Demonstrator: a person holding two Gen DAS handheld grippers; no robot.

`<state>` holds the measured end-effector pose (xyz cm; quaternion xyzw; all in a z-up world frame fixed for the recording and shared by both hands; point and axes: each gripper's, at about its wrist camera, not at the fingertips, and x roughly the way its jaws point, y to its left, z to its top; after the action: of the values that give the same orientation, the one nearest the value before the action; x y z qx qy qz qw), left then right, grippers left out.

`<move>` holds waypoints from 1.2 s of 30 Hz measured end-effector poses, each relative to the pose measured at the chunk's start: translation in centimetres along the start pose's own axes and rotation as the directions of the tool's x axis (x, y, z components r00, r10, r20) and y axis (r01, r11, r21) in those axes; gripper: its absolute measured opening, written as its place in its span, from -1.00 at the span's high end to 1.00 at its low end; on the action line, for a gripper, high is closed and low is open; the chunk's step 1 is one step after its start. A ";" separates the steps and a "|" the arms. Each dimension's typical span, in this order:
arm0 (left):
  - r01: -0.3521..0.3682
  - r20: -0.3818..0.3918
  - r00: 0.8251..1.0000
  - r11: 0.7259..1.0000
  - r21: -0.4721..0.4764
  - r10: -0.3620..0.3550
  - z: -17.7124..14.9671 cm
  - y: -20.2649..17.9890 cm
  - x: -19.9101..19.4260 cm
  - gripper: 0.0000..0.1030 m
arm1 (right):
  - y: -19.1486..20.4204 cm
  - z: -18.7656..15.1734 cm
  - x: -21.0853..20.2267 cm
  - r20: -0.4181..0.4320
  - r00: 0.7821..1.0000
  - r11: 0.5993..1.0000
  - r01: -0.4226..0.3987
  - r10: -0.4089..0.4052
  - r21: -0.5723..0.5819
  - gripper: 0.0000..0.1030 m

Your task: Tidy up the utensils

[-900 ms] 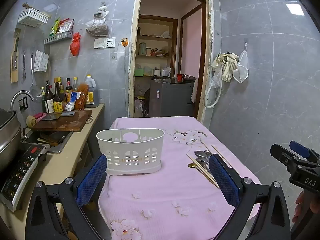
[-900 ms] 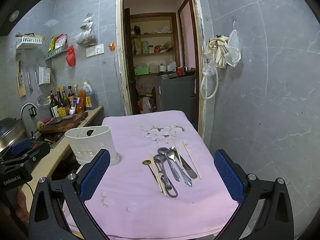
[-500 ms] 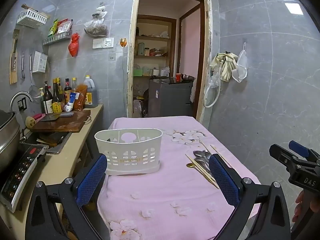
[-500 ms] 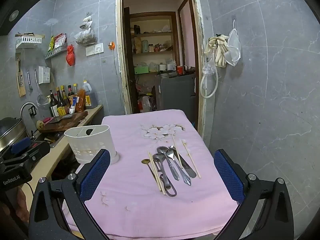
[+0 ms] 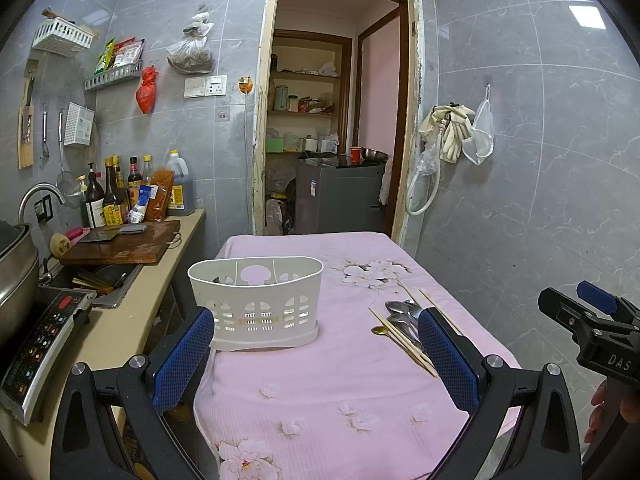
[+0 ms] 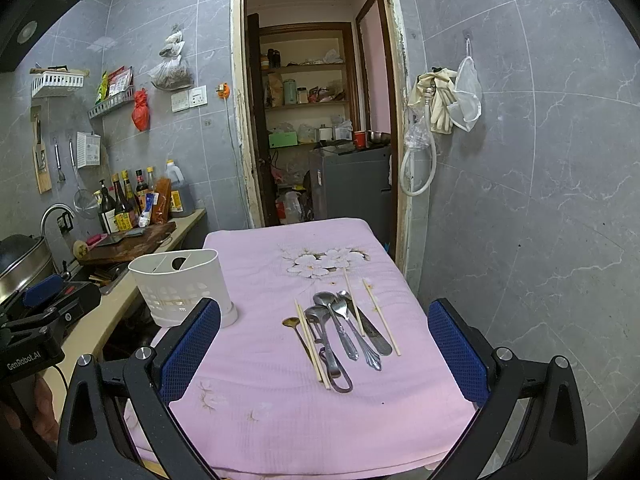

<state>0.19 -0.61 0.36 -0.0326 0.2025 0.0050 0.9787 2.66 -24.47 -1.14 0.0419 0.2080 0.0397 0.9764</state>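
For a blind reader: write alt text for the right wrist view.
Spoons, a fork and chopsticks lie loose on a pink tablecloth, ahead of the open right gripper. A white holder stands to their left.

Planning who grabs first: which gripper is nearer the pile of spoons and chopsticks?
Right. The right gripper faces the utensil pile head-on, jaws open. The left gripper sits farther left, facing the white caddy, pile off to its right.
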 end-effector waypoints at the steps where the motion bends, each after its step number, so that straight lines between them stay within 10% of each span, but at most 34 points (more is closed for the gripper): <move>1: 0.000 0.000 1.000 1.000 -0.001 0.000 0.0 -0.1 0.0 -0.99 | 0.0 0.0 0.0 0.000 1.000 1.000 0.000 0.000 0.000 -0.98; 36: 0.003 -0.001 1.000 1.000 0.001 -0.003 0.0 -0.4 0.1 -0.99 | 0.1 -0.4 0.3 -0.006 1.000 1.000 0.000 0.000 0.001 -0.98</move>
<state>0.30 -0.99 0.29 -0.0322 0.2031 0.0034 0.9786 2.78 -24.34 -1.66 0.0423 0.2111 0.0399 0.9757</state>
